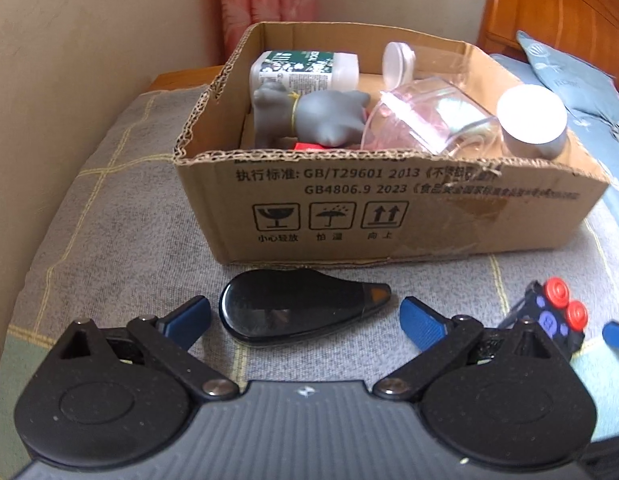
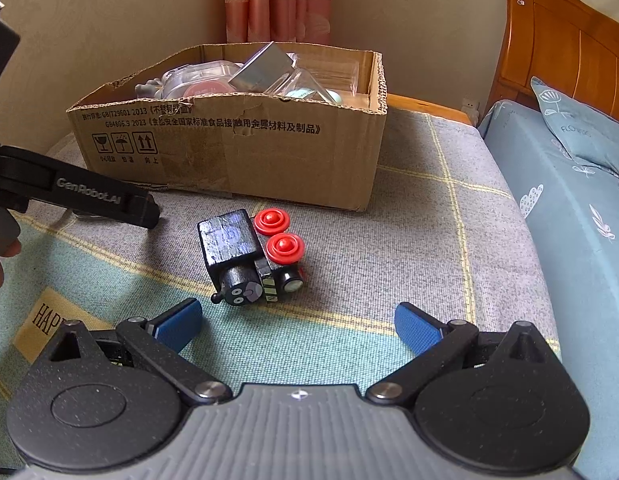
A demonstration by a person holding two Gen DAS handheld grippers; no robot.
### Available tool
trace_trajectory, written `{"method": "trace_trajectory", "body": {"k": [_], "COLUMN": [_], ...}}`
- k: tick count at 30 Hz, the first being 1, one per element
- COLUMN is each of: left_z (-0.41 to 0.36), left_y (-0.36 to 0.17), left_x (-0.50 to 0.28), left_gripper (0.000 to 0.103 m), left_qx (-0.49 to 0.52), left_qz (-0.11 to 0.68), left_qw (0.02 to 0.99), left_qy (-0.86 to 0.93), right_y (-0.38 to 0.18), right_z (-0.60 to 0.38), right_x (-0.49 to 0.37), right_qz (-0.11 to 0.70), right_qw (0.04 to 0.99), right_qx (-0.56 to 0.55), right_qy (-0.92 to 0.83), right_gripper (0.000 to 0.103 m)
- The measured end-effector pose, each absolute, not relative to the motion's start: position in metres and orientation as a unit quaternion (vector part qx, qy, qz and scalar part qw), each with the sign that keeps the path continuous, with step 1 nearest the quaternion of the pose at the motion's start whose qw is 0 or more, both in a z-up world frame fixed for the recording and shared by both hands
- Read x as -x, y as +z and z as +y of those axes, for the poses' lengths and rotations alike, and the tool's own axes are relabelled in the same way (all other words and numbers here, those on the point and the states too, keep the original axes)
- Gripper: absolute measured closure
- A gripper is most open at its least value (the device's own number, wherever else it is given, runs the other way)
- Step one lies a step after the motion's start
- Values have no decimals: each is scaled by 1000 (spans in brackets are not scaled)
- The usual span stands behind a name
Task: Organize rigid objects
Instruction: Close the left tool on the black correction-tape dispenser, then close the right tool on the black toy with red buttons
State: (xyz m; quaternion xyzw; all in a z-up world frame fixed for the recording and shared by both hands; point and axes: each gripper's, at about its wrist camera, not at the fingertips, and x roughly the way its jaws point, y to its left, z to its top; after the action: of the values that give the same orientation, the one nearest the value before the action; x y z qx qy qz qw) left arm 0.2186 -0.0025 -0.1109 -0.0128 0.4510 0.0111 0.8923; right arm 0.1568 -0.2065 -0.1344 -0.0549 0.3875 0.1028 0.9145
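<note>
Two loose things are waiting to go into the cardboard box (image 1: 389, 200), which is already holding a bottle, a grey figure and clear containers in the upper half of the frame. The left gripper (image 1: 305, 316) is hovering wide open and empty around the glossy black teardrop case (image 1: 293, 312) at lower centre. The right gripper (image 2: 297, 320) is spread wide and empty too, just short of the black toy train (image 2: 253, 258) mid-frame. Next, I judge, each needs closing squarely before lifting.
</note>
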Motion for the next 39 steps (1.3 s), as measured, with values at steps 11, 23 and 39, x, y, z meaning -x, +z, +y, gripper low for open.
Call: {"method": "trace_trajectory", "body": {"k": [11,23,39], "left_z": [9,37,38], "left_y": [-108,-106,-108], "left_x": [-204,-172,-168], "left_gripper": [14,14,11], "left_qx": [-5,-23,-28], "left_qz": [441,438,432], "left_qw": [897,896,899], "left_qy": [-23,-62,-67], "right_y": [-135,-133,-123], "right_z": [-207,-179,-173], "right_x": [-157,-181,-187], "right_qz": [383,381,395], "right_qw": [915,888,873], "right_qx": [60,113,130], "right_qy": [112,232,253], "right_gripper": [0,0,15]}}
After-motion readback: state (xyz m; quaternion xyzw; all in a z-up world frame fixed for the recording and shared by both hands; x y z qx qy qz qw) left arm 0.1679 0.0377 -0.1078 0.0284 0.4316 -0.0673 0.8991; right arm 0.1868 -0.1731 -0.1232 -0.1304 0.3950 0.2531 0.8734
